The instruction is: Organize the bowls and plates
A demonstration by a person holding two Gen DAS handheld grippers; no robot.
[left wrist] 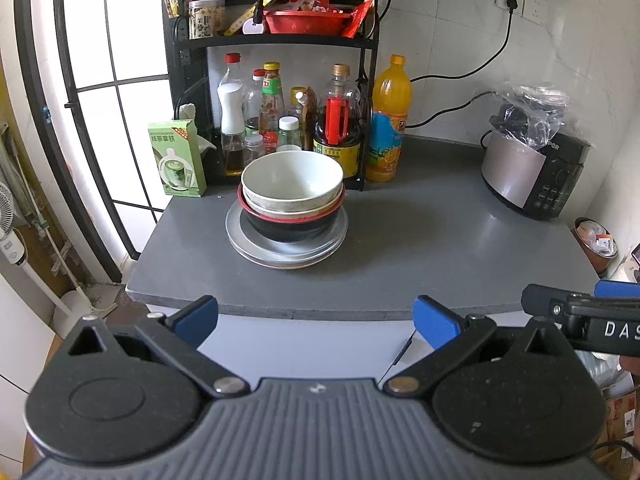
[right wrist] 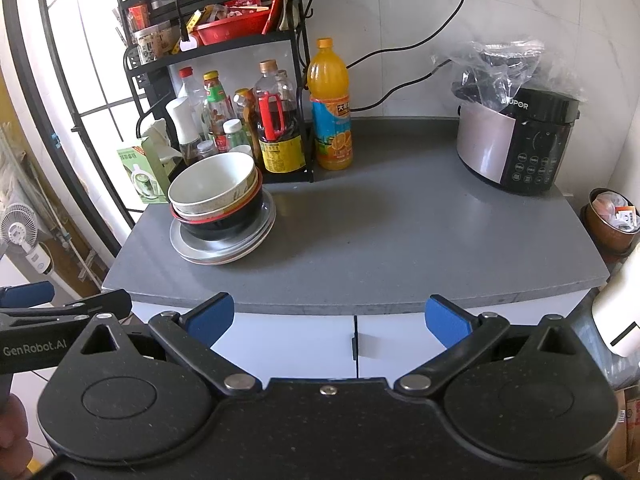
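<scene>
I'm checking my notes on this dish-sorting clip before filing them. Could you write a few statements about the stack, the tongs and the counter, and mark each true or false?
1. The white bowl sits on top of the stack. True.
2. The plates lie under the bowls. True.
3. The left tongs grip a bowl. False: they are open and hold nothing.
4. The orange juice bottle lies on its side. False: it stands upright.
5. The right tongs are open, short of the counter. True.
</scene>
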